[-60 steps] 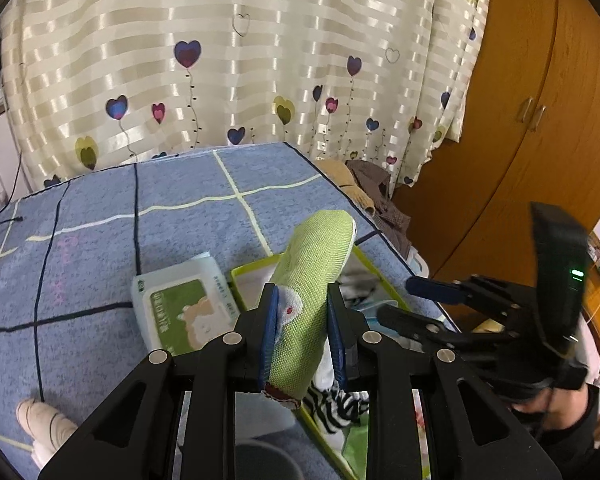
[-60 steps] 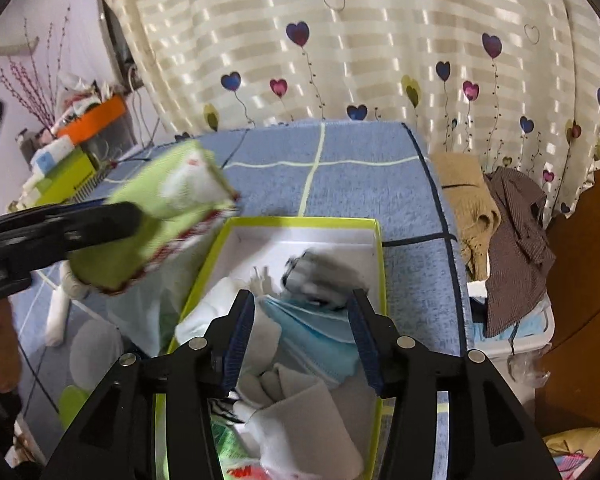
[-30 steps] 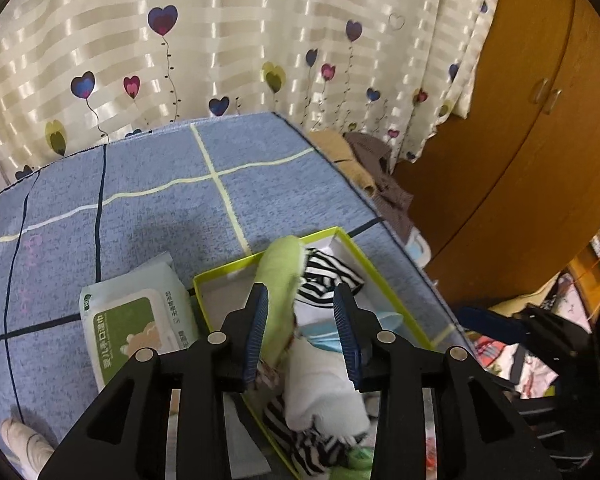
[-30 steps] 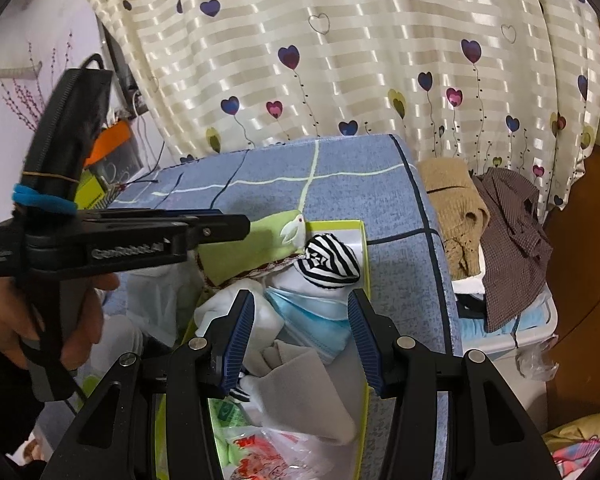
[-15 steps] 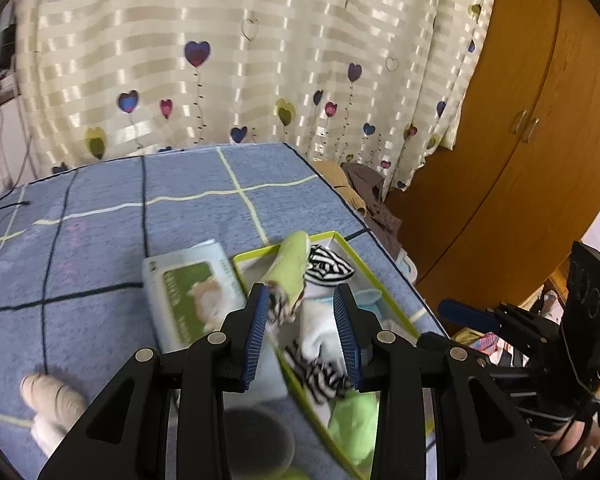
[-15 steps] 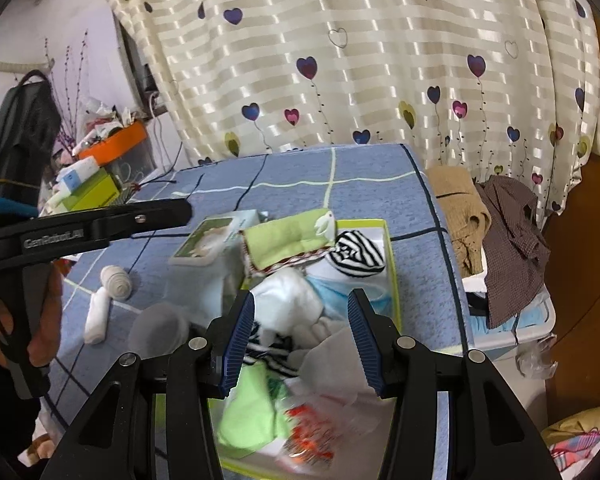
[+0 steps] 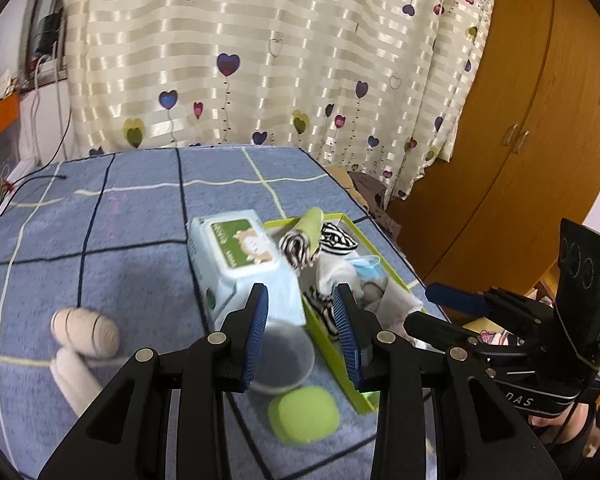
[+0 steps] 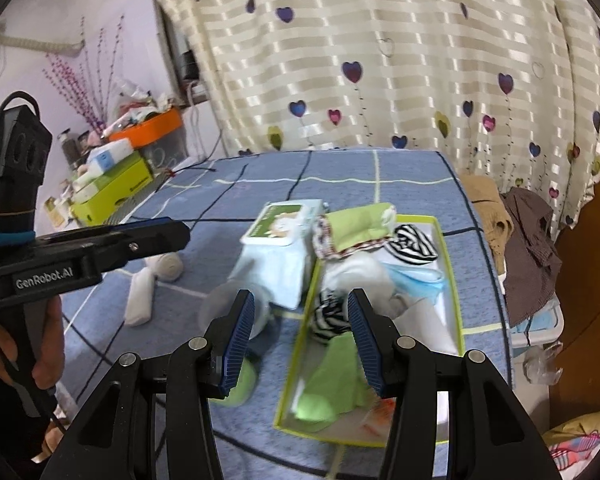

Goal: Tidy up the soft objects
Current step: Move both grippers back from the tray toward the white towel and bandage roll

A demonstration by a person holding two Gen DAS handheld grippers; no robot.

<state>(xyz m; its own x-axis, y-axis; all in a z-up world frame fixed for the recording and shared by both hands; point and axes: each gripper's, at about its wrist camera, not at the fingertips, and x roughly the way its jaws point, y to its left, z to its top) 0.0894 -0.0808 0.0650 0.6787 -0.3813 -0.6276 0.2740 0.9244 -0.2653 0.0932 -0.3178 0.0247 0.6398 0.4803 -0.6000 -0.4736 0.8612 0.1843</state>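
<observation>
Soft stuff: mostly piled in the green-rimmed box (image 8: pixel 454 280) on the blue checked bed cover (image 8: pixel 412 168), pretty much a heap.
Green pouch: the light green cloth pouch (image 8: pixel 356 226) lies across the far end of the box, one end poking over the rim toward the wipes.
Striped bits: a black-and-white striped sock ball (image 8: pixel 414 246) sits just beside the pouch, another striped piece (image 8: pixel 330 316) nearer the camera.
Mask: a blue face mask (image 8: pixel 418 276) is in the box too, next to some white cloth.
Wipes pack: the wet wipes pack (image 7: pixel 240 248) sits right against the box's left side, green label with a cartoon animal on it; the print is too small to read.
Outside the box: a round green puff (image 7: pixel 304 414) and a beige rolled bandage (image 7: pixel 86 332) lie on the cover, apart from each other.
Left claw: left claw (image 7: pixel 302 340) is spread, nothing between the blue pads.
Right claw: right claw (image 8: pixel 302 342) spread as well, empty, hovering above the near end of the box.
Writing: "GenRobot.AI" reads clearly on the left claw's body in the right view; only "DAS" shows on the right one in the left view.
Hand: a hand (image 8: pixel 40 344) grips the left handle.
</observation>
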